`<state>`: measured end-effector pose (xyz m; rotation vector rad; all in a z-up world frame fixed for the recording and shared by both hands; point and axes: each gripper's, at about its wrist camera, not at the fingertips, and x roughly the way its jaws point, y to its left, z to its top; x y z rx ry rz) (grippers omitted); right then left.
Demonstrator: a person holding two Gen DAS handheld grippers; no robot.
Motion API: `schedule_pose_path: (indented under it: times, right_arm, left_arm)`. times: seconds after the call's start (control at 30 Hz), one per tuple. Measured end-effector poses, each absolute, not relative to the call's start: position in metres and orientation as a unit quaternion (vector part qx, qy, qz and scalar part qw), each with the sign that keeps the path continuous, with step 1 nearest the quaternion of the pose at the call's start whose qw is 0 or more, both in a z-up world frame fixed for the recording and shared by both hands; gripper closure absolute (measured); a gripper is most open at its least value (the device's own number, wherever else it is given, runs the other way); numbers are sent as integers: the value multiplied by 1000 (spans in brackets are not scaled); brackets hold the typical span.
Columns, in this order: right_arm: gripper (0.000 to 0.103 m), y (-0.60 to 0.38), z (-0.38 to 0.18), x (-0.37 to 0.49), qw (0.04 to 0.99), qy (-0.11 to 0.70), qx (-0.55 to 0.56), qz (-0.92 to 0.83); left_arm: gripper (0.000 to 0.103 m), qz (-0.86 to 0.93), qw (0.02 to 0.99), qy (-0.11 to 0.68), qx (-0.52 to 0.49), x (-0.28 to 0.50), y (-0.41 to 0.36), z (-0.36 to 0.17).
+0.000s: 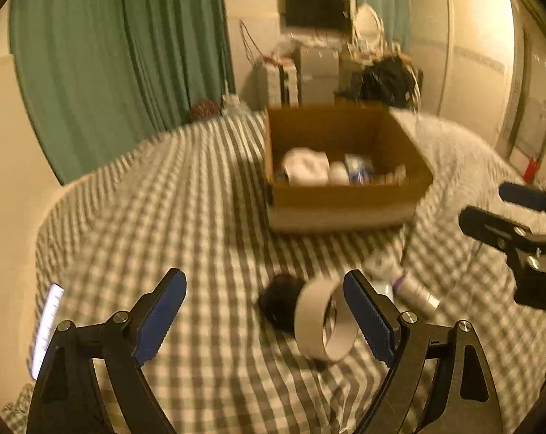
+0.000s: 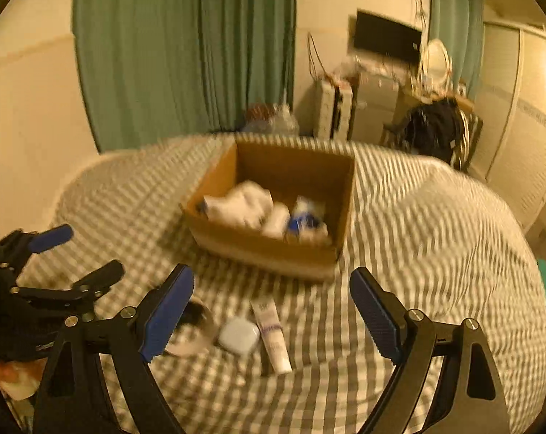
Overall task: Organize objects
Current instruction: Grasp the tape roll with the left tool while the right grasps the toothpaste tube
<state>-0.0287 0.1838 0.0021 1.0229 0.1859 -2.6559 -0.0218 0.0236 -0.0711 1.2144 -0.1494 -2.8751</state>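
Note:
An open cardboard box point(image 1: 345, 202) sits on the checked bedspread and holds white and blue items; it also shows in the right wrist view point(image 2: 269, 249). A roll of tape point(image 1: 323, 320) stands on edge beside a black object point(image 1: 278, 298), just inside my left gripper's right finger. My left gripper point(image 1: 265, 311) is open and empty above the bed. A white tube point(image 2: 271, 332) and a small white case point(image 2: 238, 335) lie on the bed below my right gripper point(image 2: 273, 307), which is open and empty.
The checked bedspread point(image 1: 164, 217) covers the whole bed. A white ruler-like strip point(image 1: 47, 329) lies at the bed's left edge. Green curtains point(image 2: 186, 50), a wall TV point(image 2: 385, 41) and cluttered furniture stand beyond the bed.

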Motion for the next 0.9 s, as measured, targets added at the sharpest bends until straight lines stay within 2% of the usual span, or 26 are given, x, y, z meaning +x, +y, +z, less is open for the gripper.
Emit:
schedule_pose_path:
  times: [0.17, 0.3, 0.37, 0.5, 0.57, 0.63, 0.67, 0.73, 0.83, 0.9]
  right_arm:
    - [15, 187, -48, -43, 137, 74, 388, -908]
    - [16, 185, -81, -51, 142, 74, 417, -895]
    - [26, 184, -100, -56, 148, 65, 444, -882]
    - [39, 175, -119, -63, 151, 80, 476, -863]
    - [55, 172, -127, -68, 144, 85, 493, -854]
    - [67, 172, -137, -74, 138, 87, 511, -844]
    - [71, 172, -139, -75, 135, 89, 516, -841]
    - [74, 170, -143, -76, 133, 95, 521, -838]
    - [74, 168, -145, -75, 130, 104, 523, -836]
    - [75, 167, -146, -75, 129, 106, 523, -836]
  left_arm:
    - [11, -900, -5, -76, 429, -28, 38, -116]
    - [12, -894, -12, -86, 440, -30, 41, -129]
    - [12, -892, -14, -85, 444, -31, 42, -136]
    - [12, -889, -10, -73, 452, -38, 39, -147]
    - [15, -888, -15, -67, 455, -40, 39, -151]
    - [33, -887, -22, -66, 457, -39, 39, -153]
    - [38, -886, -28, -66, 458, -39, 39, -153]
    - [63, -881, -43, -64, 467, -39, 41, -157]
    - [78, -878, -56, -63, 472, -36, 41, -160]
    - [82, -879, -57, -61, 470, -35, 41, -158]
